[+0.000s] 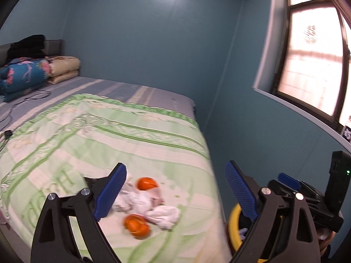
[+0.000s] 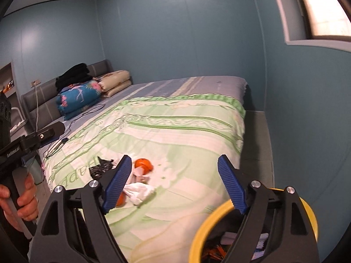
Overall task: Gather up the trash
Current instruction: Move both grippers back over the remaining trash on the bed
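Note:
Trash lies on the green floral bedcover (image 1: 131,135) near the bed's foot. It consists of two orange peels (image 1: 146,183) (image 1: 137,225) and crumpled white tissues (image 1: 163,215). My left gripper (image 1: 175,190) hovers above this pile, open, with nothing between its blue pads. The right wrist view shows the same peel (image 2: 143,164) and tissue (image 2: 138,190), plus a black crumpled wrapper (image 2: 101,168). My right gripper (image 2: 175,185) is open and empty too, over the bed's corner. A yellow-rimmed bin (image 2: 311,217) (image 1: 233,225) stands on the floor beside the bed, with scraps inside.
Folded quilts (image 2: 81,97) and dark clothes (image 2: 73,74) are stacked at the headboard. A black cable (image 2: 57,146) trails across the sheet. A hand (image 2: 26,197) grips the left tool's handle. Blue walls and a window (image 1: 311,65) close in the right side; a strip of floor (image 2: 256,144) runs along the bed.

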The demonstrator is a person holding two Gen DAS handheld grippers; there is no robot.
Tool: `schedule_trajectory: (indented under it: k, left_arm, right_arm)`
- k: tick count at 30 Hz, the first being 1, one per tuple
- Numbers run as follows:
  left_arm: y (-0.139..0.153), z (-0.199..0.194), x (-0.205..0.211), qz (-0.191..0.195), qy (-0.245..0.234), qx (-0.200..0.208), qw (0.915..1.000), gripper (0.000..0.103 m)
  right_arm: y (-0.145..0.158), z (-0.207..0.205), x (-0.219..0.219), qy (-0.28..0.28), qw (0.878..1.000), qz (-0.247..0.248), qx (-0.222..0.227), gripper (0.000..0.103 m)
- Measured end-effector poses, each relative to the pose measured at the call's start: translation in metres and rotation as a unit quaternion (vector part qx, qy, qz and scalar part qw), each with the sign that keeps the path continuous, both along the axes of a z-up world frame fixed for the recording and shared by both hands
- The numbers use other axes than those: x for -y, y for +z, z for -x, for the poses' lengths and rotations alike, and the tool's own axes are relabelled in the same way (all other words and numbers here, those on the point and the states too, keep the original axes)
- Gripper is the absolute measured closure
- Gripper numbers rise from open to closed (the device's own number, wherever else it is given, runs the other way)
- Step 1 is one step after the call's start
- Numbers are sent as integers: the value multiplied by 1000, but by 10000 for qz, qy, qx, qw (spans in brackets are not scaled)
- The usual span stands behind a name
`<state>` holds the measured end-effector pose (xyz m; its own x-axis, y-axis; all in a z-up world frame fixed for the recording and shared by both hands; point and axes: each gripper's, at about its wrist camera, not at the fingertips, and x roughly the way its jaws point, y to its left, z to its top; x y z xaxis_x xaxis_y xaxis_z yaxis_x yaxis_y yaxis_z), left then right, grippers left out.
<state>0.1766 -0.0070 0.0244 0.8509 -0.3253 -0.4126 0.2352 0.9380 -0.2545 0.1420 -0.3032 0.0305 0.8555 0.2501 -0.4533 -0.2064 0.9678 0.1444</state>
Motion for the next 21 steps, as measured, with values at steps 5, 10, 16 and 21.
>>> schedule_trajectory:
  k: [5, 10, 16, 21]
  left_arm:
    - [-5, -3, -34, -6, 352, -82, 9993, 14]
    - [-17, -9, -61, 17, 630, -252, 9977, 13]
    - [-40, -25, -88, 73, 842, -533, 9950, 13]
    - [-66, -41, -104, 71, 952, -803, 9922, 13]
  right_arm:
    - [-4, -10, -29, 263, 9996, 62, -61, 26]
    - [-13, -22, -55, 458, 9987, 97, -213, 26]
    - [-31, -42, -81, 558, 9973, 152, -447, 26]
    - [-51, -58, -95, 588, 9955, 280, -689, 26]
